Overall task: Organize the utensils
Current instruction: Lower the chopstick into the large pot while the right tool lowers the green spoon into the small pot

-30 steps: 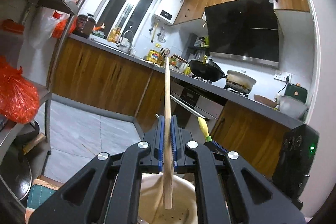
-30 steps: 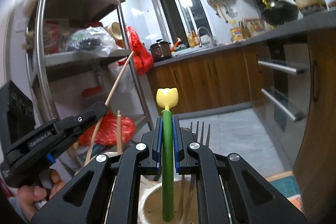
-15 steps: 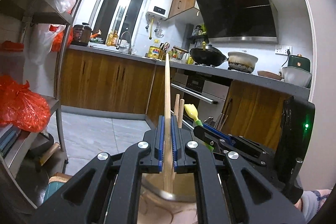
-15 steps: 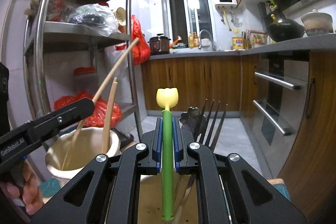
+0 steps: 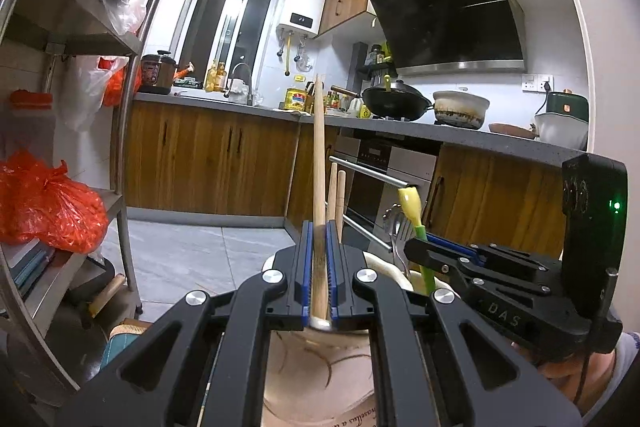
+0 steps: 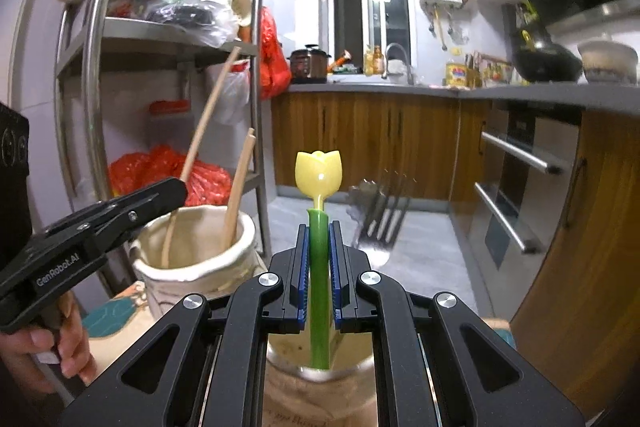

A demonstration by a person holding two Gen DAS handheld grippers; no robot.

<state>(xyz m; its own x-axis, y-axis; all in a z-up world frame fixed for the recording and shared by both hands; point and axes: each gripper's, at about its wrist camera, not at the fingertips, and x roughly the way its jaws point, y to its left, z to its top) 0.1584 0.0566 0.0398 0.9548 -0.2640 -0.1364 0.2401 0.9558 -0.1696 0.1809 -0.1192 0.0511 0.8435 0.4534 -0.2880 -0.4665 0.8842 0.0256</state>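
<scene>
Since a second ago both views have levelled out and the two grippers sit lower over their jars, the right one now well inside the left camera's view.

Left wrist view: left gripper has its fingers clamped on a long wooden stick, upright, its lower end over the cream jar. Two chopsticks stand just behind the fingers. Right gripper is at right, pinching a green-stemmed utensil; forks just beside it.

Right wrist view: right gripper is closed tight on the green stem with the yellow tulip top, its lower end in a jar. Forks stand behind, blurred. Left gripper holds the stick in the cream jar, chopsticks leaning inside.
</scene>
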